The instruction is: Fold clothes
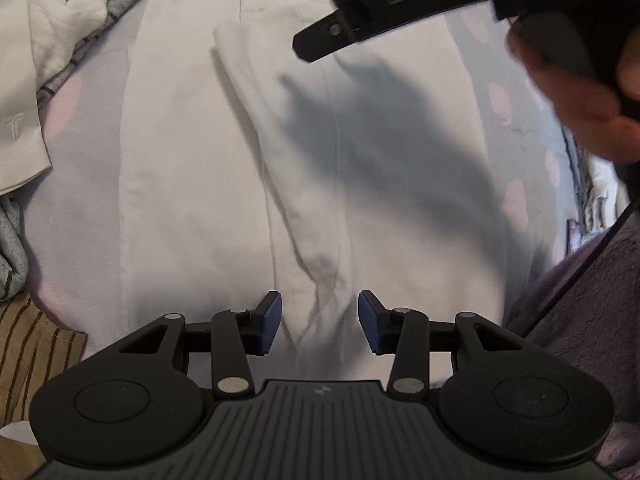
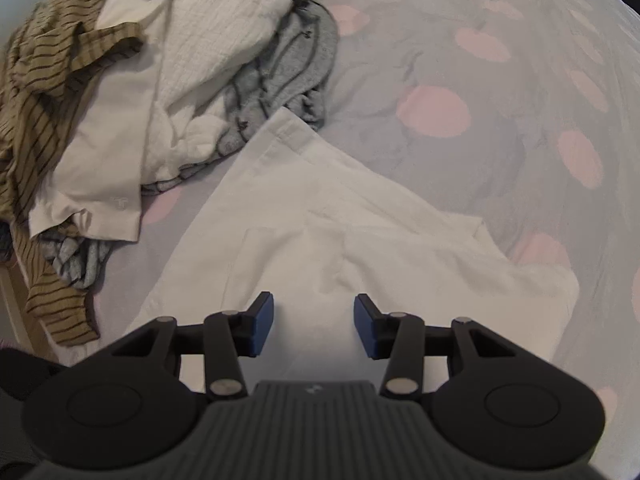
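Two tongs, left (image 1: 319, 322) and right (image 2: 314, 326); one spread white garment (image 2: 320, 216); one heap of clothes (image 2: 120, 92).

Left gripper (image 1: 319, 322) fingers spread; right gripper (image 2: 314, 325) likewise

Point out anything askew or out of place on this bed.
The white garment lies flat but with a diagonal ridge bunched across it. The unfolded pile sprawls in a heap beside it. Nothing looks damaged or spilled.
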{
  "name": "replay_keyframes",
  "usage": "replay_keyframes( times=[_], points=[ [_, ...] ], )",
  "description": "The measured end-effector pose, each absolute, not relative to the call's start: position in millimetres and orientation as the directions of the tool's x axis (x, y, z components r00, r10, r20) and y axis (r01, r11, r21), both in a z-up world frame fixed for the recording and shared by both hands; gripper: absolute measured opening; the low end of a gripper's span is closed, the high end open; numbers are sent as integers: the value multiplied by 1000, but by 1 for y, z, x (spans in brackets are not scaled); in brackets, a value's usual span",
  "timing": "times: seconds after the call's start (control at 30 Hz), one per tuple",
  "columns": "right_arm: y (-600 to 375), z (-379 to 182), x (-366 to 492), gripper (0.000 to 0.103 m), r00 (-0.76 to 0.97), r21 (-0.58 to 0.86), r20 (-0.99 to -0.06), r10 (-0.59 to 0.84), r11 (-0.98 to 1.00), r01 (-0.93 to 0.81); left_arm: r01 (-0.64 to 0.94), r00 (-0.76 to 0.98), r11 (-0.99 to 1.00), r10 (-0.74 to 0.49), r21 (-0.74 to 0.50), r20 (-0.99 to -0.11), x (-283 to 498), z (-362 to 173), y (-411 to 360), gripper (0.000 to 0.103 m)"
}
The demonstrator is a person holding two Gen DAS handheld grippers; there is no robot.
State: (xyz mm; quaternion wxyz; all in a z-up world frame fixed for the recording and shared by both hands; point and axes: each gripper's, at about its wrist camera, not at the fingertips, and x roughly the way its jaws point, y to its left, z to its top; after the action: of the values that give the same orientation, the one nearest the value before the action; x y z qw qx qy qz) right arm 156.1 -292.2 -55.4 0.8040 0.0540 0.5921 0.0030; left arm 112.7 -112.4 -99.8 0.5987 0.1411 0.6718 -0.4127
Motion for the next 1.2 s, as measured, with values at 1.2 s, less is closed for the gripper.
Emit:
replay_keyframes(
  times=[1.2],
  points=[
    [-259,-111,218,23,117,-138,-990,-74,587,-798,577,-358,660,-325,-481,-875,130,-137,-104,10]
  ],
)
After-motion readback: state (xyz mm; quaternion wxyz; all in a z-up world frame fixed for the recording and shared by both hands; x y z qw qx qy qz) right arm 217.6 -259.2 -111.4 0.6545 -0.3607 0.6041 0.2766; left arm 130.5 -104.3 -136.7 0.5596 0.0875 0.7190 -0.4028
